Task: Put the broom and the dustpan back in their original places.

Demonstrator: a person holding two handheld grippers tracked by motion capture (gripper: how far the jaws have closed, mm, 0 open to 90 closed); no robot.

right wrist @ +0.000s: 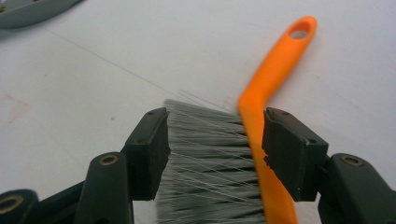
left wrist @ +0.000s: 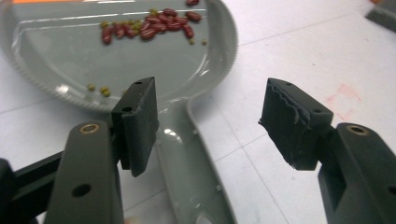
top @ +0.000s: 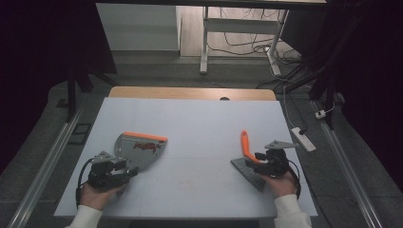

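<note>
Grey plastic made up the dustpan [left wrist: 140,56], which lay flat on the white table [top: 199,123] just ahead of the left gripper [left wrist: 208,123]. That gripper's fingers [left wrist: 140,121] stood apart, with the dustpan's handle [left wrist: 191,168] running between them; the left finger sat close against the handle's edge, while the right finger stood well clear of it, so nothing was clamped. Beyond the fingertips, dark red beans [left wrist: 149,25] lay scattered across the far part of the pan, and a few small greenish ones [left wrist: 100,89] sat nearer, just past the left finger. In the high view the dustpan [top: 138,149] showed an orange strip along its far edge, with the left gripper [top: 124,171] at its near side.

The right gripper [right wrist: 215,149] held its fingers [right wrist: 152,149] either side of a small brush [right wrist: 261,154]. Grey bristles [right wrist: 205,163] filled the gap beside the left finger, and the orange handle [right wrist: 275,74] ran up past the right finger and away beyond the fingertips. Whether the pads pressed on the brush or merely flanked it could not be told. In the high view the right gripper [top: 268,164] and brush [top: 247,159] lay well apart from the dustpan.
</note>
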